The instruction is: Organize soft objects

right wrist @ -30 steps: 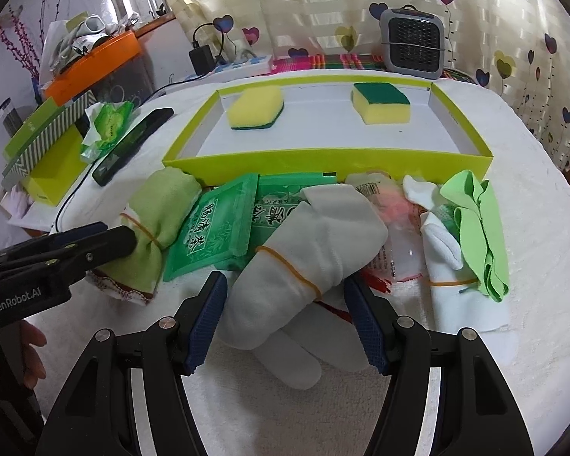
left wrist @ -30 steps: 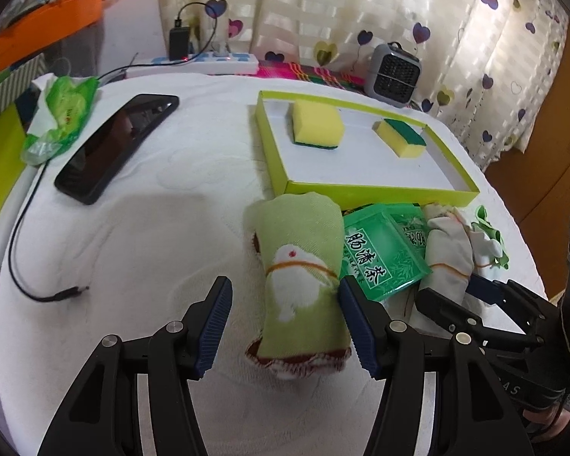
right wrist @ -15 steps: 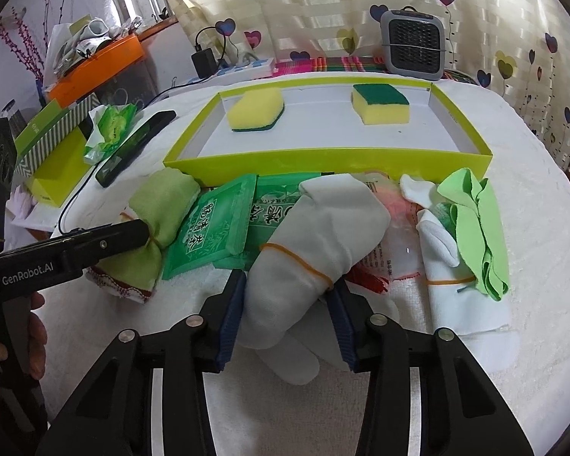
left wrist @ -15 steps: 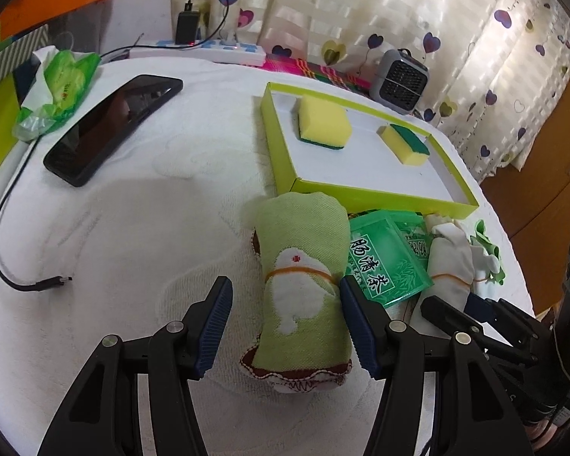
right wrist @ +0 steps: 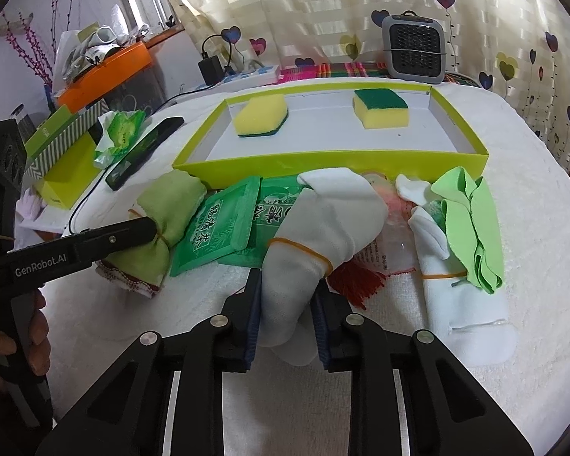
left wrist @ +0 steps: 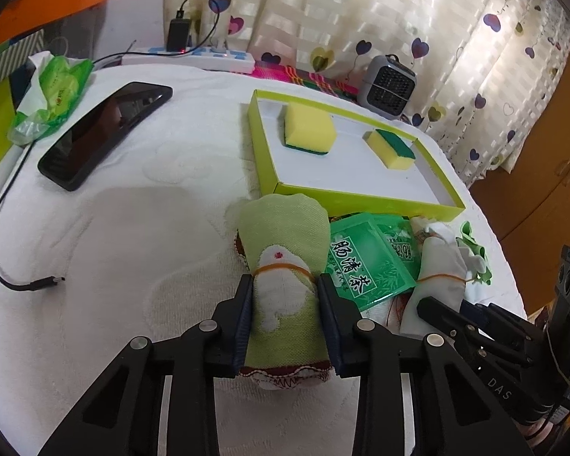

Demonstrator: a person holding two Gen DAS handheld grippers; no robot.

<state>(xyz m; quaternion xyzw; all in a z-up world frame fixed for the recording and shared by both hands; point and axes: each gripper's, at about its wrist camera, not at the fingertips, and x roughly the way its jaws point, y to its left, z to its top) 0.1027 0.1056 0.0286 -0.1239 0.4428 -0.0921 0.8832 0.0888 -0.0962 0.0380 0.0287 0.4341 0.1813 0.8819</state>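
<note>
Soft bundles fill both your grips on the white-covered table (left wrist: 114, 228): your left gripper (left wrist: 285, 315) pinches the green rolled towel (left wrist: 285, 235) just behind its rubber band, while your right gripper (right wrist: 287, 311) squeezes the white rolled sock (right wrist: 323, 224) below its band. Each grip sits on the narrowed waist, likely so the roll stays bound when lifted. Just beyond both bundles, the lime tray (right wrist: 323, 169) already holds two sponges (right wrist: 262, 116), probably their destination.

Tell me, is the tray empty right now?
No, two yellow sponges sit inside the green tray.
</note>
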